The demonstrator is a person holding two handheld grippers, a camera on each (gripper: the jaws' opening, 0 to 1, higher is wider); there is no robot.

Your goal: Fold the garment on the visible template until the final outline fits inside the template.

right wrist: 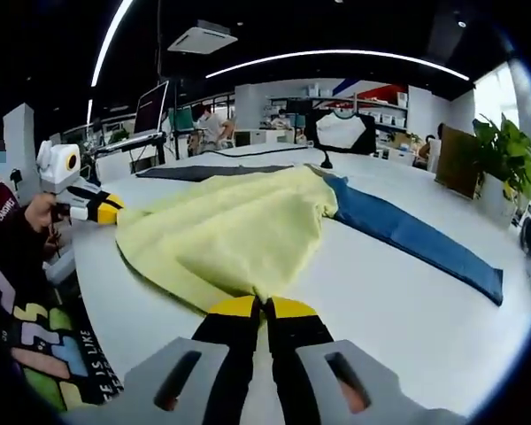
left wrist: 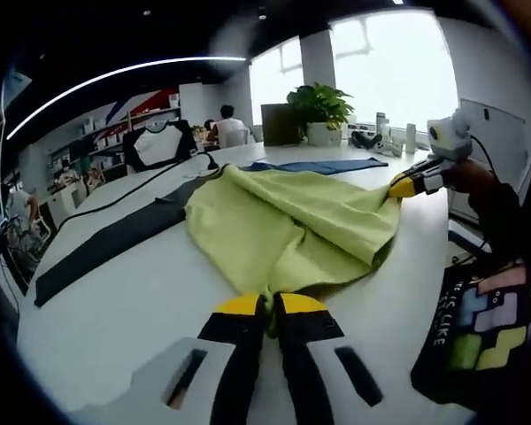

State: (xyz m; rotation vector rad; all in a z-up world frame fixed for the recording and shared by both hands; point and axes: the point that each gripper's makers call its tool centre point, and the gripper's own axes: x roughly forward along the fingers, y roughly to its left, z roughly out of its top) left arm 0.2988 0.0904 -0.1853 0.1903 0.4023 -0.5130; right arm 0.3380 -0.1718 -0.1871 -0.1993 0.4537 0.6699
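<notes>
both tools pinch the yellow garment (left wrist: 292, 226) edges.

My left gripper (left wrist: 271, 305) and right gripper (right wrist: 264, 309) have black fingers (left wrist: 239, 341) with yellow tips on grey bodies; my dark top (right wrist: 49, 350) carries pastel blocks and white lettering.

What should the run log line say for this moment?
left gripper: shut on yellow fabric garment | right gripper: shut on garment | garment on white table, partly folded

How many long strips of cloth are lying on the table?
2. A dark grey strip lies on one side of the yellow garment, and a blue strip lies on its other side. More may be hidden underneath.
</notes>
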